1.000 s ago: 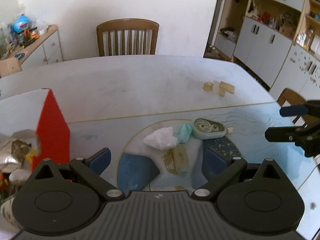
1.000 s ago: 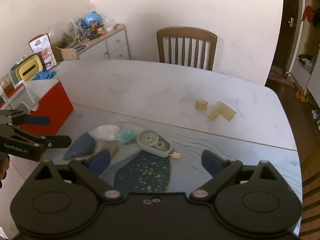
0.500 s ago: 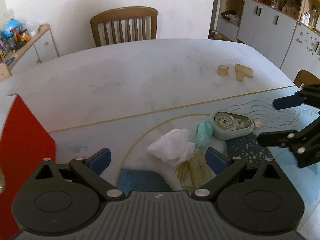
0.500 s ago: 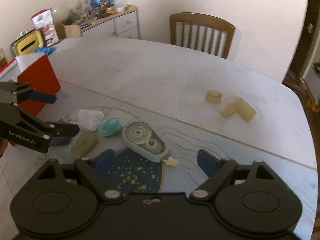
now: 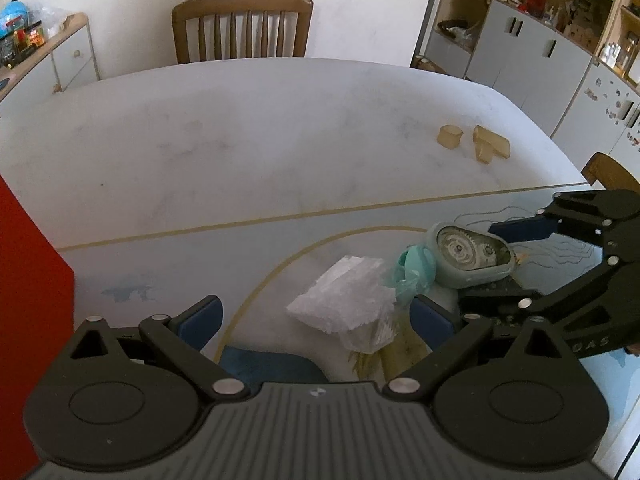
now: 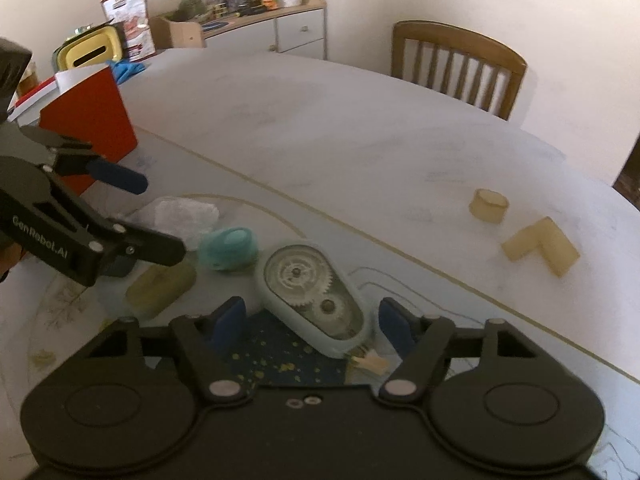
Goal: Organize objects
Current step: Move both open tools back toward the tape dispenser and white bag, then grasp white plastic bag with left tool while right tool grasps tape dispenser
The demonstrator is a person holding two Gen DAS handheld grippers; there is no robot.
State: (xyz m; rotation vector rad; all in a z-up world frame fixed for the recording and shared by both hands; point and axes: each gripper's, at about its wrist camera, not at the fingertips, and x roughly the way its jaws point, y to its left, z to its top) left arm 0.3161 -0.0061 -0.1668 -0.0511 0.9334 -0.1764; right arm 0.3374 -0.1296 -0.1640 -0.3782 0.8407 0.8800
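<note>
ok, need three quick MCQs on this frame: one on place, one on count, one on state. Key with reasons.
1. Where is the correction tape dispenser?
A. on the chair
B. between the right tool's fingers, on the table
C. inside the red box

2. How many tan blocks lie at the table's far right?
A. two
B. four
C. none

3. What state is the left tool in?
A. shut on the teal cap
B. shut on nothing
C. open, above the crumpled tissue

Key: 1 B, its blue pads flank the dispenser without pressing it, jaws just closing. 2 A, a short cylinder and an L-shaped piece. 3 C, its pads stand wide apart and touch nothing.
</note>
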